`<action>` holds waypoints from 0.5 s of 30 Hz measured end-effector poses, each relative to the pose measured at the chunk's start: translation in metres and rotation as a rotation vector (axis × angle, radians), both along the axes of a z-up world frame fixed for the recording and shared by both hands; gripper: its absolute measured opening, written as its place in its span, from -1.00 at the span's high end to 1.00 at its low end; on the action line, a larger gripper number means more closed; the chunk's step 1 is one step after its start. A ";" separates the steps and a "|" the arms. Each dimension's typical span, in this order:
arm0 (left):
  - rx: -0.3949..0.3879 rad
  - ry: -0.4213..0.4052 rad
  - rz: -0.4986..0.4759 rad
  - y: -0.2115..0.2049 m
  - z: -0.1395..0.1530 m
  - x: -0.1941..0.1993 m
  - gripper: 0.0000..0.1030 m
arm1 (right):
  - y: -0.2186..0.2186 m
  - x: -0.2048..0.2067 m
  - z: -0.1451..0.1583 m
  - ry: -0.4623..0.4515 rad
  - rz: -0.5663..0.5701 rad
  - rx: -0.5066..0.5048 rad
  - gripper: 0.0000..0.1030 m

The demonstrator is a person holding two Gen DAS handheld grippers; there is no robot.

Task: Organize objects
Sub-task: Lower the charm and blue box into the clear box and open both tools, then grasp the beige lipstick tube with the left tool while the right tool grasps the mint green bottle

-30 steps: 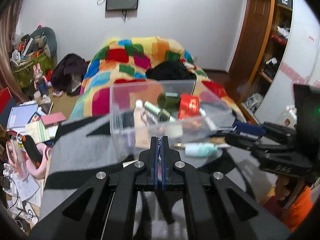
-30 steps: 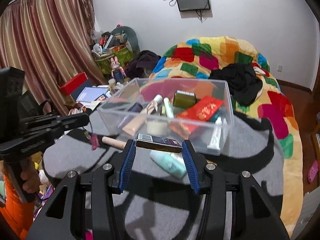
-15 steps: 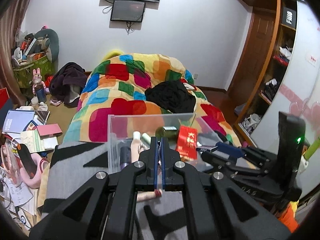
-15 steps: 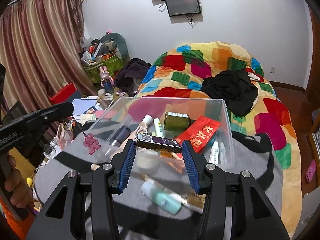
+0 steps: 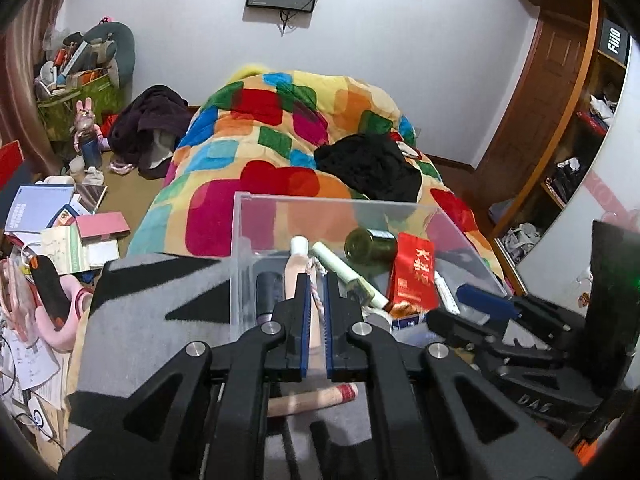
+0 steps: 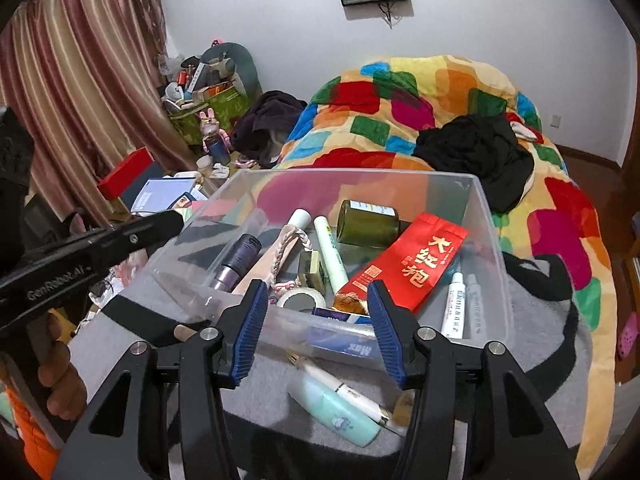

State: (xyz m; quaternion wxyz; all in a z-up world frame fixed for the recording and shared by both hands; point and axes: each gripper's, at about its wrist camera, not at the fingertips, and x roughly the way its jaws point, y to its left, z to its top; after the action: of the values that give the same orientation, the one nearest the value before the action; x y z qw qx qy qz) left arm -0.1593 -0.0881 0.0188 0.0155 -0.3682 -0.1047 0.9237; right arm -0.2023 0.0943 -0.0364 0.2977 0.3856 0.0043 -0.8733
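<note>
**Tools.** The right tool (image 6: 316,292) hangs over the near wall of the bin (image 6: 360,174). Its jaws stand apart and have just been opening, with nothing clamped between them. A dark box (image 6: 336,315) lies inside the bin against that wall, just beyond the pads. The left tool (image 5: 316,280) is all but together, with only a narrow slit between its pads. It clamps nothing, and the braided cord (image 6: 290,246) seen through the slit lies loose in the bin.

**Loose items.** A mint bottle (image 6: 336,414) and a white pen (image 6: 352,394) touch each other on the grey blanket (image 6: 532,340), just before the bin. A beige roll (image 5: 316,398) lies under the left tool.

**Bin.** It stands upright on the blanket and already holds a red packet (image 6: 404,264), a green jar (image 6: 368,222) and several tubes. The quilt (image 6: 420,92) lies beyond it.

**Assessment.** The box appears delivered, and the step in hand is to clear the bin and collect what remains outside.

**Recommendations.**
- Lift the right tool straight up before drawing it back, so a finger does not catch the wall and shift the bin.
- Spread the jaws wider than the bottle and close across its body, not its rounded end.
- Keep the pen out of the bite and take it separately.
- Send the left tool to the roll and grip it mid-length, as it will likely roll if nudged.
</note>
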 end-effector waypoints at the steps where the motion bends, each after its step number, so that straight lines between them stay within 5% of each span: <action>1: -0.005 0.001 -0.003 0.001 0.000 0.002 0.85 | 0.002 0.002 0.002 0.006 0.000 0.001 0.03; 7: -0.038 0.000 -0.024 0.005 -0.002 0.022 0.14 | 0.019 0.015 0.009 0.038 0.003 0.013 -0.01; 15: -0.119 -0.100 -0.068 0.011 -0.035 0.029 -0.28 | 0.042 0.039 -0.003 0.039 0.029 0.069 -0.18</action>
State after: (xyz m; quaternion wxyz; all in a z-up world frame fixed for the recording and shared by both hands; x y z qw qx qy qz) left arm -0.1298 -0.0770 -0.0160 0.0199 -0.4173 -0.0375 0.9078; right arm -0.1628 0.1365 -0.0393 0.2966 0.3786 0.0457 -0.8756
